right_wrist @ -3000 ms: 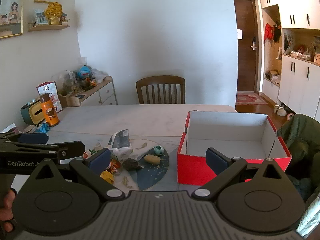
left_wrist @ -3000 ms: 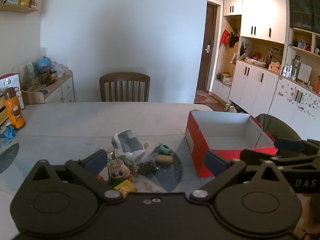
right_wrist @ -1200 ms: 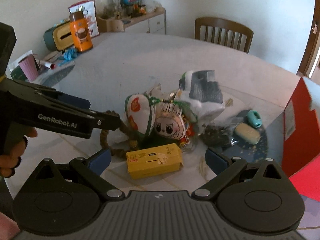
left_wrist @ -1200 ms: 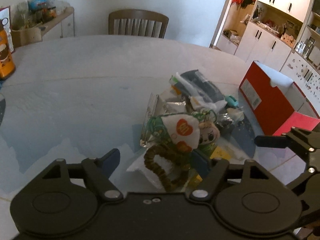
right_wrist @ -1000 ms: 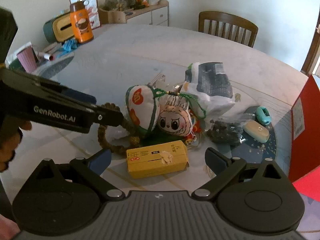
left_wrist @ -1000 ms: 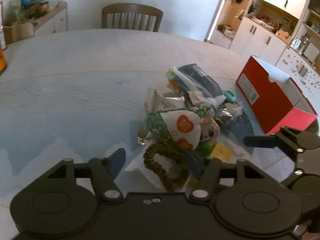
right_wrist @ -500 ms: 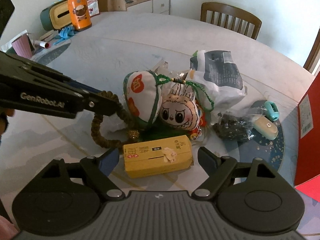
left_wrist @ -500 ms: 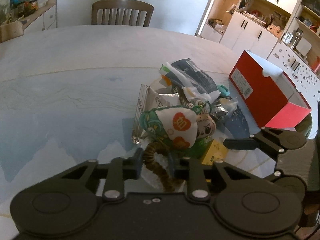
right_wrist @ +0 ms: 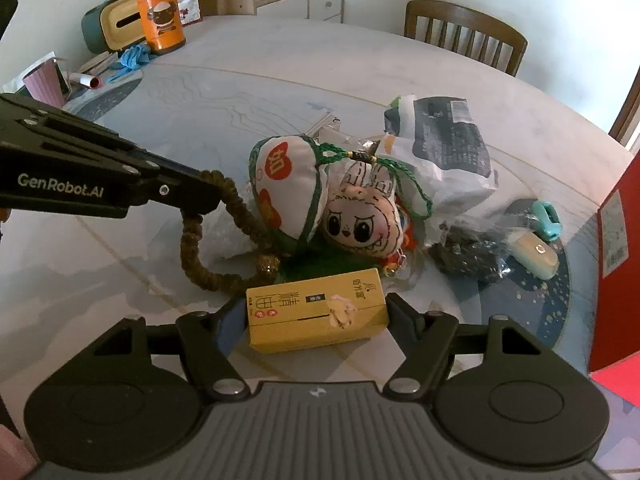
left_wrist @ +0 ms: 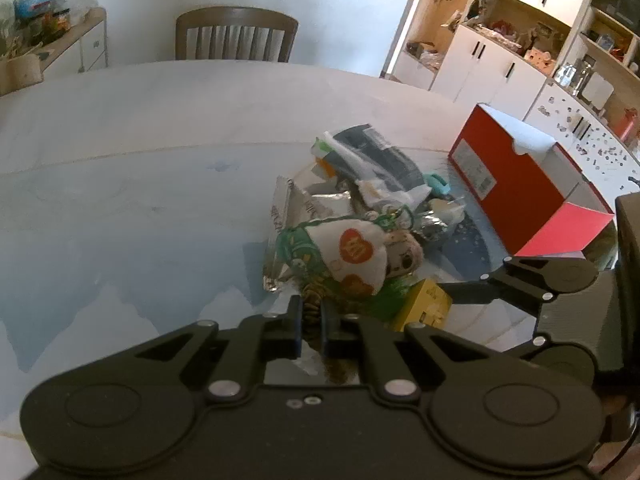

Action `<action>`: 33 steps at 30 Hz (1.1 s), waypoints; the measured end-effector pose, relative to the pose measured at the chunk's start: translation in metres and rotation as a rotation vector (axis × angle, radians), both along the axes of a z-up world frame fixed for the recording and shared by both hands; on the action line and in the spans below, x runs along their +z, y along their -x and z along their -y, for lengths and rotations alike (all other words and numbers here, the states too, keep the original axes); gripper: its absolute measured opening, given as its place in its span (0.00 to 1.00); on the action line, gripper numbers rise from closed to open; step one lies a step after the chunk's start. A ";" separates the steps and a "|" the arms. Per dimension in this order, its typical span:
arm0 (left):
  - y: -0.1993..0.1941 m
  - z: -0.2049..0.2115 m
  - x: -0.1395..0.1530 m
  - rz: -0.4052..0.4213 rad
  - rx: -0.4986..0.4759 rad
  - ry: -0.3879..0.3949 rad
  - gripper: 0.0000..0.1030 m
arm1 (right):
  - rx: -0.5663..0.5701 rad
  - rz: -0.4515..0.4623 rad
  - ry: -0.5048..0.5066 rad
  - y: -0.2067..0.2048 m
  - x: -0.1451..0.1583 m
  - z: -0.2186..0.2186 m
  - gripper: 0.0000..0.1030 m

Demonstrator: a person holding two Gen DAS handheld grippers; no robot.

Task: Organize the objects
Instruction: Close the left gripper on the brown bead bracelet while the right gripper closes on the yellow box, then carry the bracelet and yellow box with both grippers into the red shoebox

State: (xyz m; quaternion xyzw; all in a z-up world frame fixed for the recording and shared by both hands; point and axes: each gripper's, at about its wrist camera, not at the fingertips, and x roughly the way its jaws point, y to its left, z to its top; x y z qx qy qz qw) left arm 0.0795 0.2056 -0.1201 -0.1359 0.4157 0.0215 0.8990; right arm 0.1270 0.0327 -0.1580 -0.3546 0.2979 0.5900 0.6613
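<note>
A pile of small objects lies on the round table. My left gripper is shut on a brown braided rope loop, which runs under a white pouch with orange patches. The right wrist view shows the left gripper pinching the rope's upper bend. My right gripper is shut on a yellow box, one pad at each short end. A plush doll leans on the pouch. The red shoe box stands open at the right.
Behind the doll lie a grey-and-white packet, a dark crinkled bag, a cream oval case and a teal clip. An orange flask, tissue holder and pink cup stand far left. A chair faces the far edge.
Both grippers dropped from a high view down to the pile. The left jaws closed on the brown rope; the right jaws closed around the yellow box.
</note>
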 end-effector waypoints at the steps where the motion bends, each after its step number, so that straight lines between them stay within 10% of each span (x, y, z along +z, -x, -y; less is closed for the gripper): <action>1: 0.001 0.001 0.002 0.004 -0.003 0.001 0.06 | -0.005 -0.003 0.000 -0.001 0.002 0.002 0.71; 33: -0.070 0.127 0.105 0.152 -0.066 0.001 0.06 | -0.191 -0.014 -0.164 -0.136 0.143 0.122 0.71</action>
